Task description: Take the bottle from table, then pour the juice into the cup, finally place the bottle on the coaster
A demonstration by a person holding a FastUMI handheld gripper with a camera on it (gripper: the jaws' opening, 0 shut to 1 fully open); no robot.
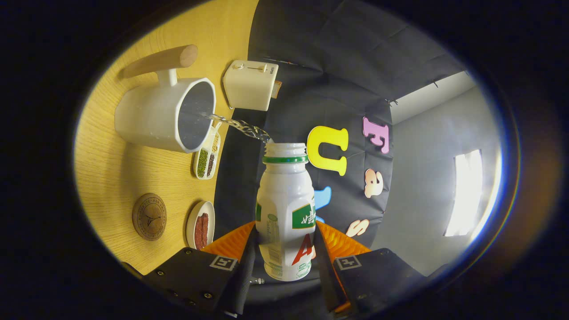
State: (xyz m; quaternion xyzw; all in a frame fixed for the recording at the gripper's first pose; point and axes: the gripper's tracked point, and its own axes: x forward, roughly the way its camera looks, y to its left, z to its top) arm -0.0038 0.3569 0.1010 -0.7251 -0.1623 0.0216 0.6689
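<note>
My gripper (284, 242) is shut on a white plastic bottle (285, 204) with a green neck ring and green label, and its cap is off. The whole view is rolled sideways, so the bottle is tipped over. A thin clear stream (238, 125) runs from the bottle's mouth into the white cup (164, 114), which has a wooden handle (162, 61). The stream lands inside the cup's dark opening. A round brown coaster (149, 216) lies on the wooden table (111, 173), beside the cup and apart from it.
A white toaster (250, 85) stands past the cup at the table's back. A small divided dish of beans (207, 159) and a small plate with dark red pieces (201, 224) sit along the table's far edge, near the coaster.
</note>
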